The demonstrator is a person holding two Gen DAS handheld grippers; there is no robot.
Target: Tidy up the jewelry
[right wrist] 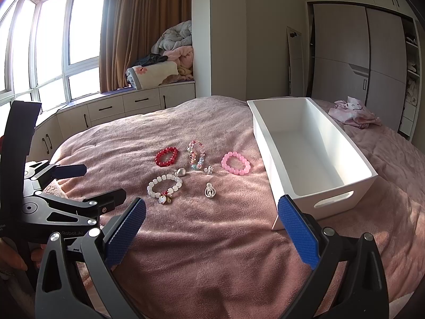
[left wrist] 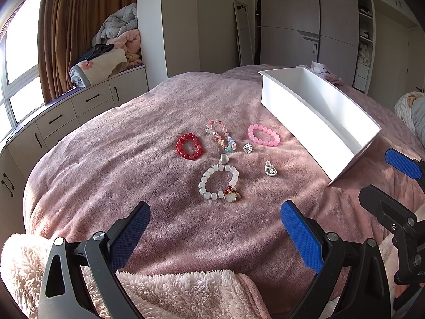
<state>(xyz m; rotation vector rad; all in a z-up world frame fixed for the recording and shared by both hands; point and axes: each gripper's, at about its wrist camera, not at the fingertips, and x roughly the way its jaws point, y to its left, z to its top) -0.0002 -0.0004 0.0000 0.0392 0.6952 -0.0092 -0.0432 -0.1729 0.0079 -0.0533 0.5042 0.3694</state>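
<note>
Both grippers, left gripper (left wrist: pixel 215 228) and right gripper (right wrist: pixel 212 223), are spread wide, holding nothing. The white bin (right wrist: pixel 342 186) has nothing inside; every bracelet, like the white bead bracelet (left wrist: pixel 218 183), waits on the pink blanket (left wrist: pixel 132 159).

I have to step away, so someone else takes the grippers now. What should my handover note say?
Left gripper: open, empty, hovering short of the jewelry.
Right gripper: open, empty, near the white bin's handle end.
On the pink blanket: red bead bracelet, multicolor bead bracelet, pink bead bracelet, white bead bracelet with charms, silver ball charm, small silver flower piece, silver pendant.
Done: nothing; what shows of the bin's inside is empty.
Left: probably move all seven pieces into the bin.
</note>
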